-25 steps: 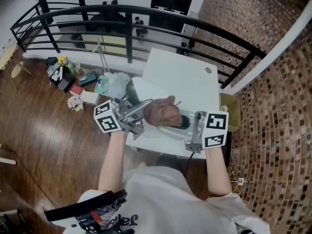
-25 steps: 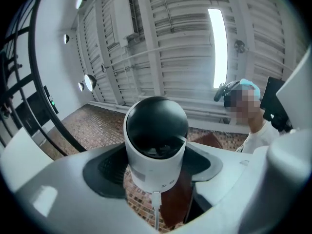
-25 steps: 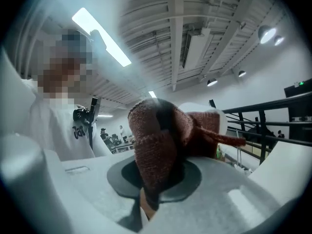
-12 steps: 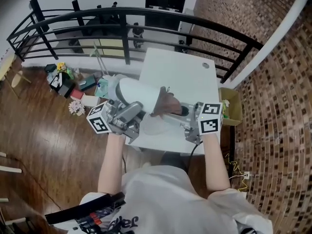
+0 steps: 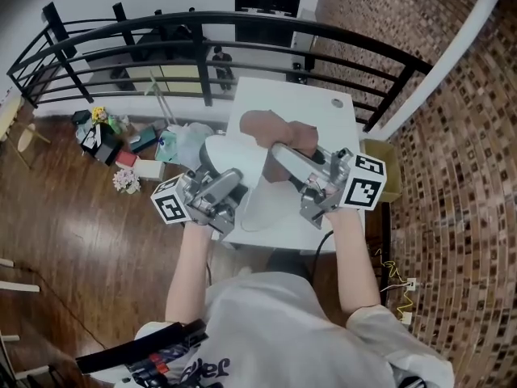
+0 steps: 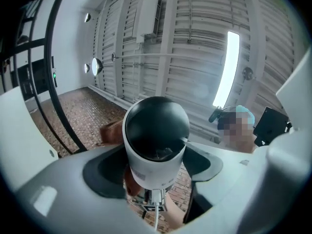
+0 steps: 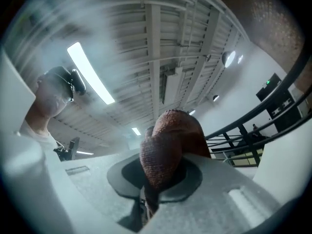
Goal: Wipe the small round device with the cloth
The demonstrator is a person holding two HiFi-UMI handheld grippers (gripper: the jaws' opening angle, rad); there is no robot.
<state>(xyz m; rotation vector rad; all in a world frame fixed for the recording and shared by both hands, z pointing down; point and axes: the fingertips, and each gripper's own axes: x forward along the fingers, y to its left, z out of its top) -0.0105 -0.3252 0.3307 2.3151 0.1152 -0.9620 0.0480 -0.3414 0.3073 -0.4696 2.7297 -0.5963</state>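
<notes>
The device (image 6: pixel 156 145) has a smooth white plastic shell and a glossy black dome. The cloth (image 7: pixel 168 145) is rough, knitted, rust-brown fabric. The table (image 5: pixel 283 95) is smooth matt white. On the left the wooden floor (image 5: pixel 65 217) shines. The far railing (image 5: pixel 242 18) looks like black painted metal.

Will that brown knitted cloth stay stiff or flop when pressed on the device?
Likely floppy: the brown knitted cloth bunches and folds over above the right gripper pinching it. Its coarse weave probably grips rather than slides on the white round device.
</notes>
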